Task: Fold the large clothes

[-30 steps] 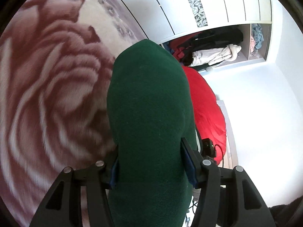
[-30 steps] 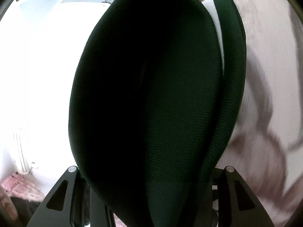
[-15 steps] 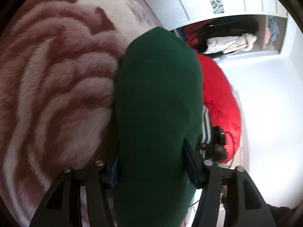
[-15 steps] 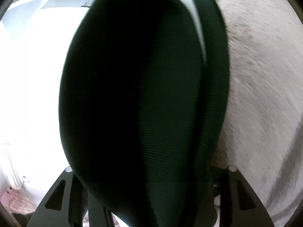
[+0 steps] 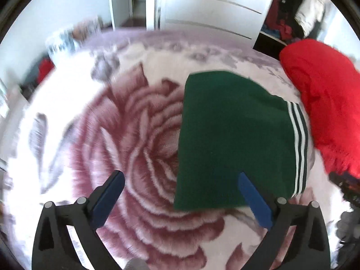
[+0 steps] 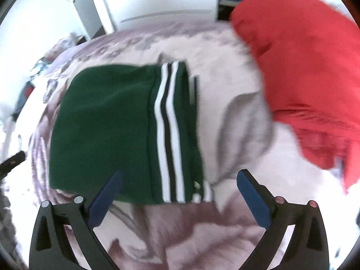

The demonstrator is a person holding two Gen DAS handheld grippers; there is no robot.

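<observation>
Both the left gripper (image 5: pixel 180 185) and right gripper (image 6: pixel 178 180), jaws just sprung wide and holding nothing, are hovering over the folded green garment (image 5: pixel 234 139) lying on the rose-patterned bed (image 5: pixel 139 148), its near edge free, the red bedding (image 5: pixel 326 112) crowding its right, everything motion-blurred.

Folded garment (image 5: pixel 234 139) lying on blanket (image 5: pixel 135 148), cushion (image 5: pixel 326 103) just right, wardrobe (image 5: pixel 211 6) behind

Nothing legible is showing — no words, brand names, numbers or signs are appearing on the green garment (image 5: pixel 234 139), the rose-patterned blanket (image 5: pixel 139 148) or the red cushion (image 6: pixel 299 51) — motion blur is smearing any fine detail
</observation>
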